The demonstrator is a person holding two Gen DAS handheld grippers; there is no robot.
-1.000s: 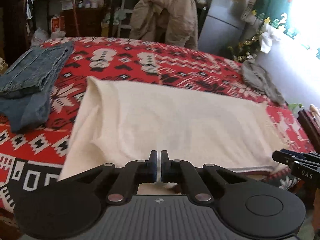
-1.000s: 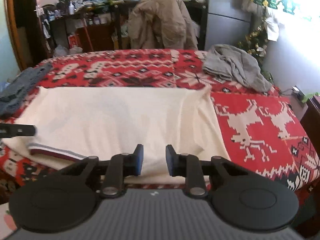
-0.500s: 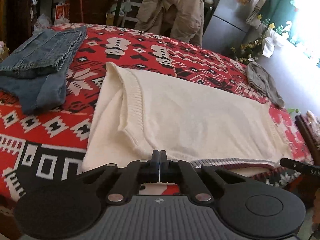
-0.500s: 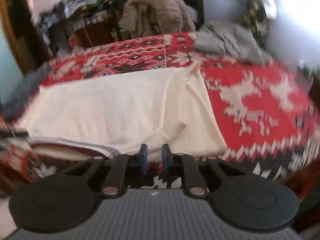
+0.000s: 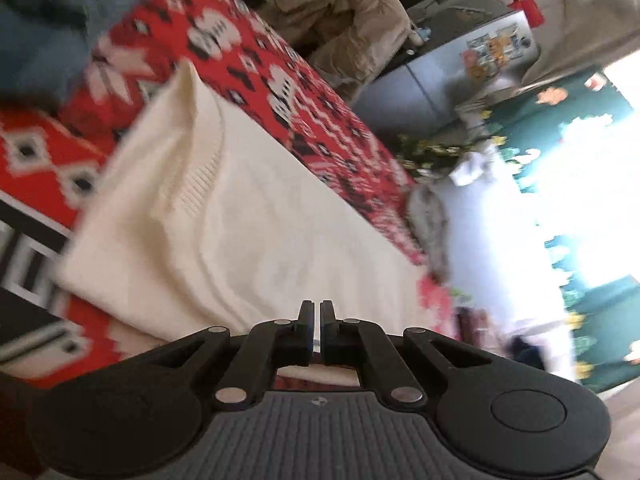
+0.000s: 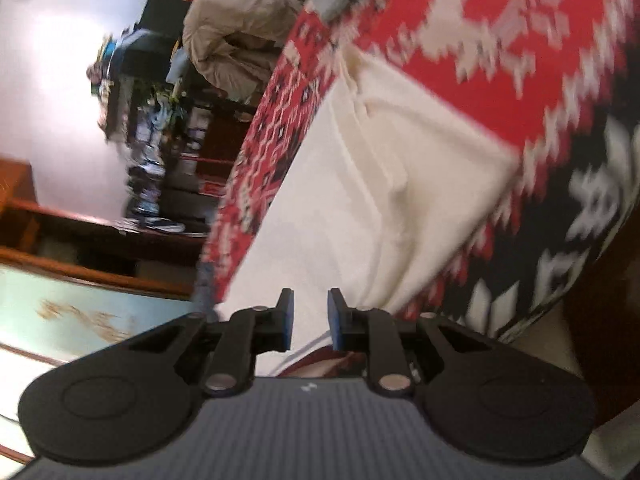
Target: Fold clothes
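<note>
At the near edge of the cream sweater (image 5: 256,232), both my tools have tilted strongly compared with half a second ago: the left view now leans one way and the right view the other, and both are blurred, so I judge the two wrists are rotating in the middle of a movement. The sweater itself lies on the red patterned blanket (image 5: 280,80), in the same place as before, with its ribbed band toward the far left corner.

The left hand-held gripper (image 5: 314,326) has its fingers almost together, only a thin slit between them, just as half a second ago. I cannot tell whether any knit is pinched there.

The right hand-held gripper (image 6: 310,320) has opened a little wider than before, with a clear gap, and the sweater edge (image 6: 360,200) passes under it, not held.

The blue jeans (image 5: 36,40) lie beyond the sweater's left end, and the grey garment (image 5: 430,216) beyond its right end. I think the next fold is only being prepared.
</note>
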